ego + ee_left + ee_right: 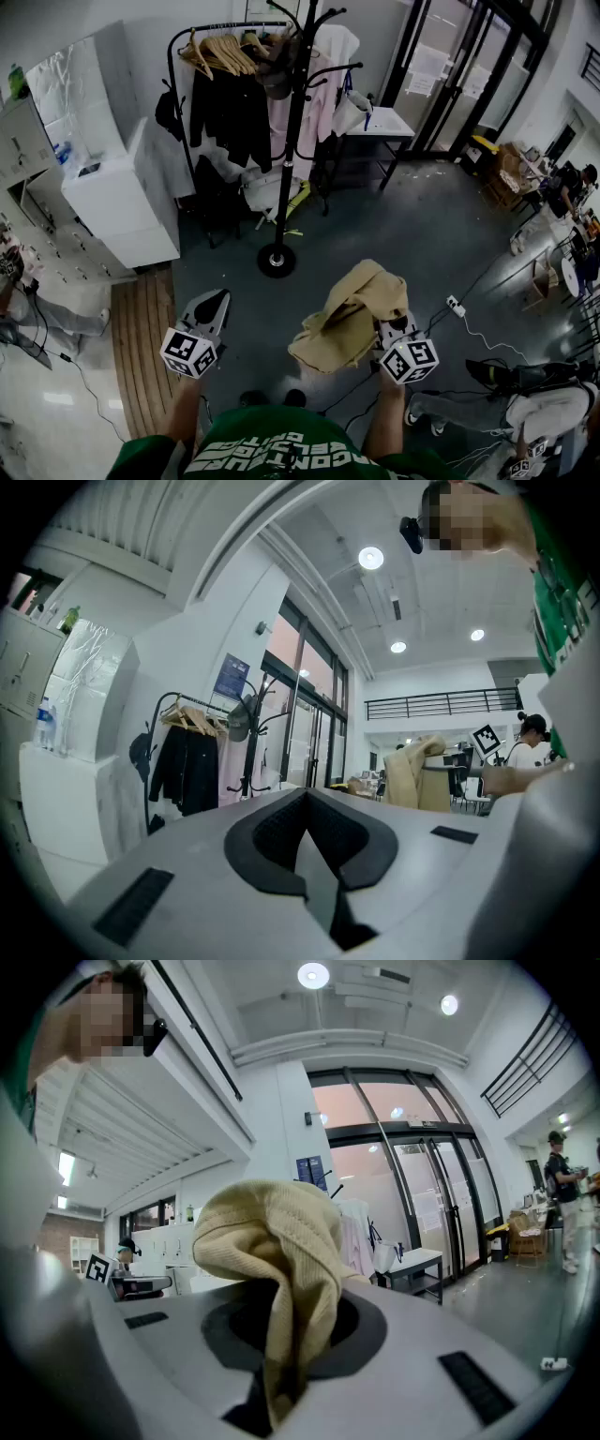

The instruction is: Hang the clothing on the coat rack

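A beige knitted garment (352,314) hangs bunched from my right gripper (392,330), low in the head view. In the right gripper view the cloth (281,1269) is pinched between the jaws, and the right gripper (281,1377) is shut on it. My left gripper (213,305) is held level beside it, shut with nothing in it; the left gripper (305,841) shows its pads together. The black coat rack (292,131) stands ahead on a round base (277,260), some way off, with pink and white clothes on it. It also shows in the left gripper view, coat rack (251,752).
A black garment rail with wooden hangers (223,52) and dark coats stands left of the coat rack. A white cabinet (122,197) is at the left, a white table (386,124) behind the rack. A power strip (456,305) with cables lies right; people sit at the far right (553,412).
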Tool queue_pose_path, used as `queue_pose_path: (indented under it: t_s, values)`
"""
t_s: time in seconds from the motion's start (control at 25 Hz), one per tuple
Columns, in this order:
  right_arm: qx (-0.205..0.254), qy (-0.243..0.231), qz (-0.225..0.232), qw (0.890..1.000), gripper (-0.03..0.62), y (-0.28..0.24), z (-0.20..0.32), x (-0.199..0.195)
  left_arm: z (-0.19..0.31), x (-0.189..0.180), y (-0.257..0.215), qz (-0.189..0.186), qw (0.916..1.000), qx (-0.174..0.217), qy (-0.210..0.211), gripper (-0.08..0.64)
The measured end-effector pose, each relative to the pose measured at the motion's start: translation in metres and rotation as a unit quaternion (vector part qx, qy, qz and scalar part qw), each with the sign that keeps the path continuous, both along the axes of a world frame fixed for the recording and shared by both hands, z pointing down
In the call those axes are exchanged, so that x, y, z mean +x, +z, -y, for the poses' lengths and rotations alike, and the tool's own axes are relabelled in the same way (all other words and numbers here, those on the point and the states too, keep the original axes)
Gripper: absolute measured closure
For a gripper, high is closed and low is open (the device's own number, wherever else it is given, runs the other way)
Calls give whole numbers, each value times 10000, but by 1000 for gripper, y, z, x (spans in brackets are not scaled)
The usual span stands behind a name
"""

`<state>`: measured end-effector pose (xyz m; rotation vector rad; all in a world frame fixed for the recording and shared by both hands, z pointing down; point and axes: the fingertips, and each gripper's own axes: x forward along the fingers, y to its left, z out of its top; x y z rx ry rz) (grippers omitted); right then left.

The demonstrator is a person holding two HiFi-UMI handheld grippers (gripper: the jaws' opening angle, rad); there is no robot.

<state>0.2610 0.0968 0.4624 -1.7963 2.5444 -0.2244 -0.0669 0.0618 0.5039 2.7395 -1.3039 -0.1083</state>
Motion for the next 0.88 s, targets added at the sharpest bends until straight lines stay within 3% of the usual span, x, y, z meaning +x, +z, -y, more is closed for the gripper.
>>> queue_pose_path:
  t_s: [0.88]
  values:
    - [137, -184, -160, 9996, 541, -14, -18, 57, -24, 75, -8, 156, 9999, 55, 28, 555]
